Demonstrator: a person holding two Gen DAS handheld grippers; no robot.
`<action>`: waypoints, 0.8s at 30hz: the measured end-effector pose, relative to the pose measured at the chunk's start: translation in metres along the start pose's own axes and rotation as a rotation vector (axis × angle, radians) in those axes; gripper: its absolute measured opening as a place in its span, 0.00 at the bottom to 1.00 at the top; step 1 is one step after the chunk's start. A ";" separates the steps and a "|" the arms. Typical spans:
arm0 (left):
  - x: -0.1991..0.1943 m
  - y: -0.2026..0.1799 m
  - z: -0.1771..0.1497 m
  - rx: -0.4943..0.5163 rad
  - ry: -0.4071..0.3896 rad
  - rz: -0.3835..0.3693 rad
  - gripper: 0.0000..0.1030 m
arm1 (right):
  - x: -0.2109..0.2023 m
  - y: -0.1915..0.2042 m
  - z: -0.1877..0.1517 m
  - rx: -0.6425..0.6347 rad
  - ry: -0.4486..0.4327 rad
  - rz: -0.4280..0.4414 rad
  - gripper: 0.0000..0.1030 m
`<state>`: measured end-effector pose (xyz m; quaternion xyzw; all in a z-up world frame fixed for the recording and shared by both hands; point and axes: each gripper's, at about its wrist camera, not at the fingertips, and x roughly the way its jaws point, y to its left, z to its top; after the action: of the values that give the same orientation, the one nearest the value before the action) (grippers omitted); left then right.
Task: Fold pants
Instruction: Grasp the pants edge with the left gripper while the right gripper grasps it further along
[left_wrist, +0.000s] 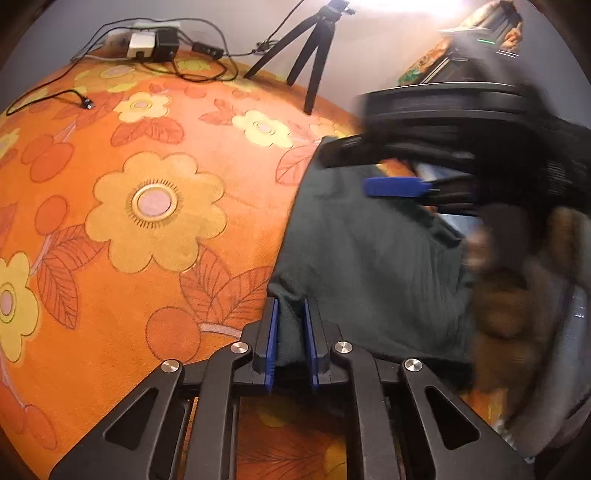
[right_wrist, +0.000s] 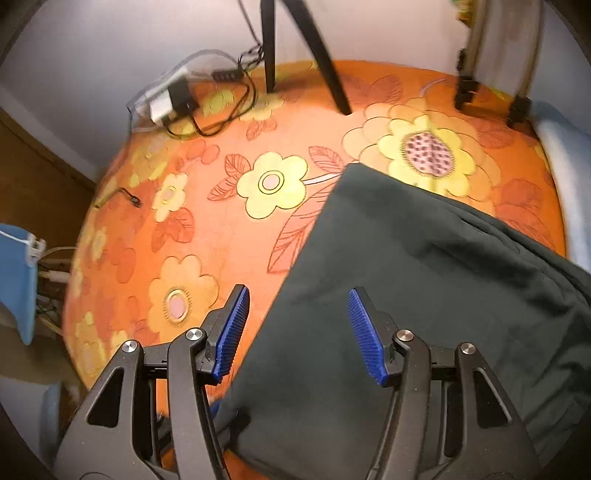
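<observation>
Here, left wrist view: left gripper (left_wrist: 290, 332) pinches the pants (left_wrist: 369, 258) at their near edge; bare rug (left_wrist: 147, 221) lies leftward. Right wrist view: right gripper (right_wrist: 297, 332) gapes empty above the pants' (right_wrist: 406, 295) left edge.

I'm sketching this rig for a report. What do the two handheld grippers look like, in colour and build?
Both match. The left gripper and the right gripper are matte black, with angular linkage arms that have triangular cut-outs and round silver pivot pins. Each finger carries a blue ribbed pad. No cables or markings show on either. In the left wrist view the right gripper's body is a blurred black mass; any sleeve there is too blurred to tell.
</observation>
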<state>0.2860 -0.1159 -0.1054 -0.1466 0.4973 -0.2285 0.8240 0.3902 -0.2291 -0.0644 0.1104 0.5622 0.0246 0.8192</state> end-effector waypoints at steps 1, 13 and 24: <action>-0.004 -0.002 0.000 0.009 -0.011 -0.010 0.10 | 0.006 0.004 0.003 -0.010 0.008 -0.027 0.57; -0.009 -0.021 -0.004 0.095 -0.019 -0.033 0.10 | 0.052 0.030 0.015 -0.103 0.101 -0.236 0.57; -0.002 -0.026 -0.005 0.141 -0.024 0.060 0.42 | 0.042 0.003 0.012 -0.037 0.069 -0.171 0.08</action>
<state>0.2750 -0.1372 -0.0945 -0.0760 0.4740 -0.2364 0.8448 0.4173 -0.2209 -0.0984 0.0460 0.5970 -0.0312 0.8003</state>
